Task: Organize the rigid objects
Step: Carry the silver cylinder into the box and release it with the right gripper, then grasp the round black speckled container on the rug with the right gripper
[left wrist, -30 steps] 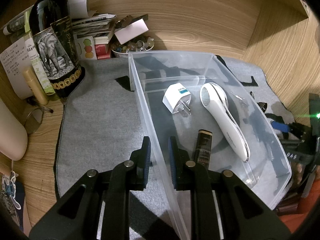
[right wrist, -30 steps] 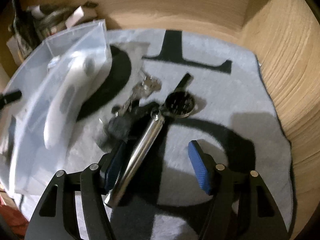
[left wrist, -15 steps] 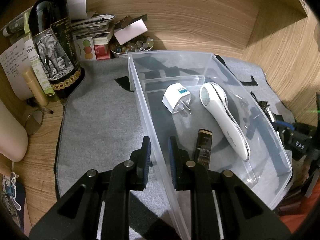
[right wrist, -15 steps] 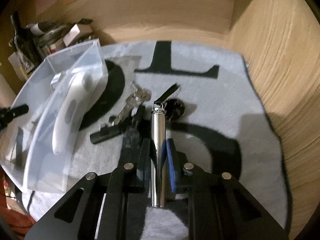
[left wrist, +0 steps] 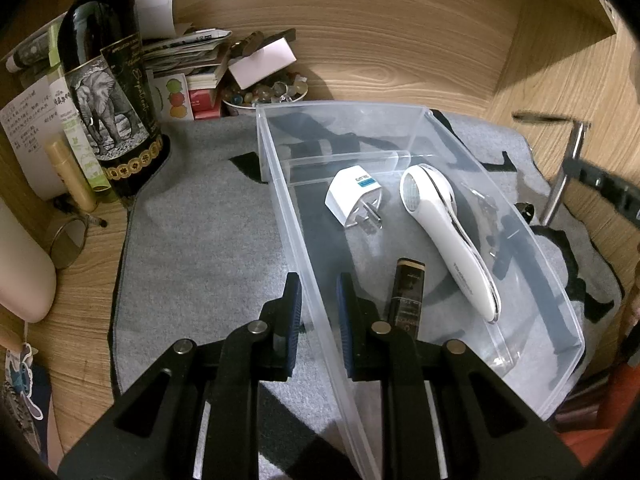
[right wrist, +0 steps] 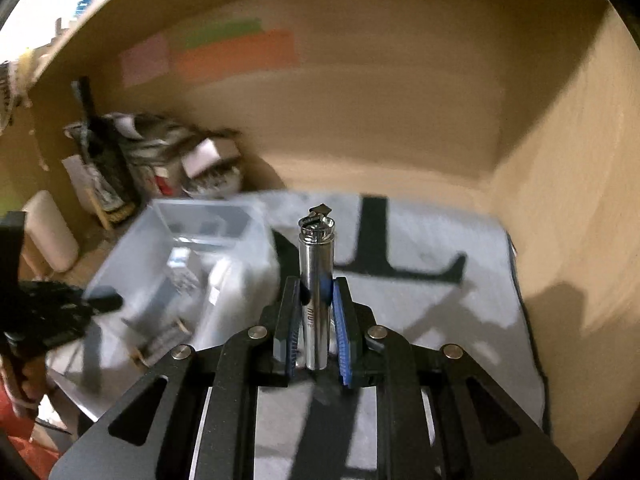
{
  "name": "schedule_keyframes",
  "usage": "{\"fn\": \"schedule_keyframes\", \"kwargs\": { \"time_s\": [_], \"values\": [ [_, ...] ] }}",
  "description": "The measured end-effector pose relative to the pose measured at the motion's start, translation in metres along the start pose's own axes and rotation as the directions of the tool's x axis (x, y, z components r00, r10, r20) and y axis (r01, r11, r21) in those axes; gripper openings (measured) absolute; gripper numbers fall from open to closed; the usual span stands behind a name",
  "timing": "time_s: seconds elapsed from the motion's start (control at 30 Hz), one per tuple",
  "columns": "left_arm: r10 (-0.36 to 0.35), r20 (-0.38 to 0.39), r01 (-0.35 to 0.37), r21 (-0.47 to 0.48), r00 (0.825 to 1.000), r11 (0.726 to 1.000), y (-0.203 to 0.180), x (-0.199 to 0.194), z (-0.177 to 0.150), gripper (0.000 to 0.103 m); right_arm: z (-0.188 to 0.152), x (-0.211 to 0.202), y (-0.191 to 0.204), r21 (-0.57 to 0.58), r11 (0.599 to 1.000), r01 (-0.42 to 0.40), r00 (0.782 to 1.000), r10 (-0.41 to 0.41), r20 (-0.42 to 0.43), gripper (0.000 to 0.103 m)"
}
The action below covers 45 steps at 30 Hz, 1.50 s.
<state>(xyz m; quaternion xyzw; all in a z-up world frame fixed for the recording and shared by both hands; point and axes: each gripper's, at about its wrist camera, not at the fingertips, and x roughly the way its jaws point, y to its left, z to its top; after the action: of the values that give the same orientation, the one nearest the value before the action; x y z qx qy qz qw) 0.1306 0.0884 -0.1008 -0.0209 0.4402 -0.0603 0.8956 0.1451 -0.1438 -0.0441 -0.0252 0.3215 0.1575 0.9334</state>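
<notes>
My left gripper (left wrist: pixel 317 286) is shut on the near left wall of a clear plastic bin (left wrist: pixel 296 216). In the bin lie a white plug adapter (left wrist: pixel 354 196), a white handheld device (left wrist: pixel 444 224) and a black and gold tube (left wrist: pixel 406 288). My right gripper (right wrist: pixel 316 292) is shut on a silver metal cylinder (right wrist: pixel 316 276) and holds it in the air above the grey mat (right wrist: pixel 420 304). The cylinder also shows in the left wrist view (left wrist: pixel 564 176), to the right of the bin. The bin shows blurred at the left of the right wrist view (right wrist: pixel 192 264).
A dark bottle with an elephant label (left wrist: pixel 108 92) stands at the back left. Papers, boxes and a bowl of stones (left wrist: pixel 264 94) lie behind the bin. Keys and dark items (left wrist: pixel 500 232) lie on the mat beyond the bin's right wall. Wooden walls close the back and right.
My right gripper closed on the silver cylinder and has lifted it off the mat, tilting up. My left gripper has stayed shut on the bin wall.
</notes>
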Motion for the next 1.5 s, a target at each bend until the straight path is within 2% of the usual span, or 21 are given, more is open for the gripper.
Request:
{"fn": "schedule_keyframes", "kwargs": {
  "time_s": [0.3, 0.43, 0.6, 0.83, 0.93, 1.23, 1.33, 1.43, 1.5],
  "values": [
    [-0.002, 0.001, 0.002, -0.001, 1.000, 1.000, 0.000, -0.001, 0.000, 0.017, 0.020, -0.003, 0.044, -0.114, 0.986, -0.121, 0.990, 0.129, 0.060, 0.015],
    [-0.002, 0.001, 0.002, -0.001, 1.000, 1.000, 0.000, -0.001, 0.000, 0.018, 0.016, 0.008, 0.066, -0.166, 0.971, -0.172, 0.984, 0.177, 0.017, 0.015],
    [-0.003, 0.001, 0.003, -0.003, 1.000, 1.000, 0.000, -0.001, 0.000, 0.017, 0.006, 0.032, 0.088, -0.201, 0.946, -0.252, 0.967, 0.240, -0.083, 0.015],
    [-0.008, 0.001, 0.008, 0.000, 1.000, 1.000, -0.001, 0.000, 0.000, 0.017, -0.008, 0.057, 0.096, -0.222, 0.938, -0.267, 0.954, 0.225, -0.198, 0.015],
    [-0.010, 0.001, 0.010, 0.000, 1.000, 1.000, -0.001, 0.000, 0.000, 0.017, -0.010, 0.065, 0.091, -0.185, 0.936, -0.300, 0.936, 0.251, -0.247, 0.015],
    [-0.013, -0.003, 0.013, -0.004, 1.000, 1.000, 0.000, 0.001, 0.001, 0.017, -0.010, 0.062, 0.089, -0.186, 0.939, -0.290, 0.942, 0.246, -0.229, 0.016],
    [-0.015, -0.006, 0.015, -0.007, 1.000, 1.000, 0.000, 0.001, 0.002, 0.017, -0.005, 0.059, 0.085, -0.180, 0.946, -0.270, 0.951, 0.233, -0.203, 0.025],
    [-0.012, -0.007, 0.012, -0.006, 1.000, 1.000, 0.000, 0.001, 0.002, 0.017, 0.000, 0.051, 0.075, -0.159, 0.958, -0.239, 0.966, 0.217, -0.142, 0.041],
    [-0.013, -0.008, 0.013, -0.008, 1.000, 1.000, 0.000, 0.002, 0.002, 0.017, 0.002, 0.046, 0.067, -0.145, 0.966, -0.213, 0.974, 0.198, -0.114, 0.058]
  ]
}}
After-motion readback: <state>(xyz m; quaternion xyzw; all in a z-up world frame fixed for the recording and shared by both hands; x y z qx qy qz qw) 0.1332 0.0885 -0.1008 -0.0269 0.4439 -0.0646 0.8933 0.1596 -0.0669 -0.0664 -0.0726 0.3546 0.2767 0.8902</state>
